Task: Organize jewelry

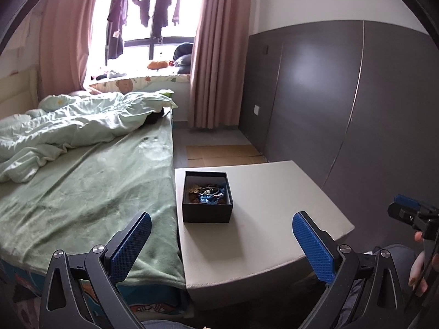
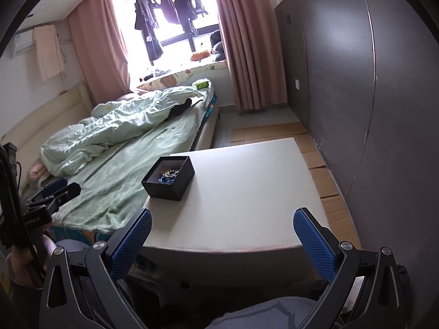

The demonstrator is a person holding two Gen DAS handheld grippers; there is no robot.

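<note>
A small open black box (image 1: 207, 208) stands on the left part of a white table (image 1: 263, 213). It holds a tangle of jewelry (image 1: 206, 192) with blue, brown and gold pieces. The box (image 2: 168, 178) and the jewelry (image 2: 170, 175) also show in the right wrist view, on the table (image 2: 247, 192). My left gripper (image 1: 222, 230) is open and empty, hovering above the table's near edge, short of the box. My right gripper (image 2: 222, 230) is open and empty, hovering near the table's front edge, to the right of the box.
A bed (image 1: 90, 181) with a green sheet and a crumpled duvet (image 1: 82, 120) adjoins the table's left side. A dark grey wardrobe (image 1: 343, 96) stands to the right. Flattened cardboard (image 2: 323, 170) lies on the floor beside the table. Pink curtains (image 1: 216, 54) frame the far window.
</note>
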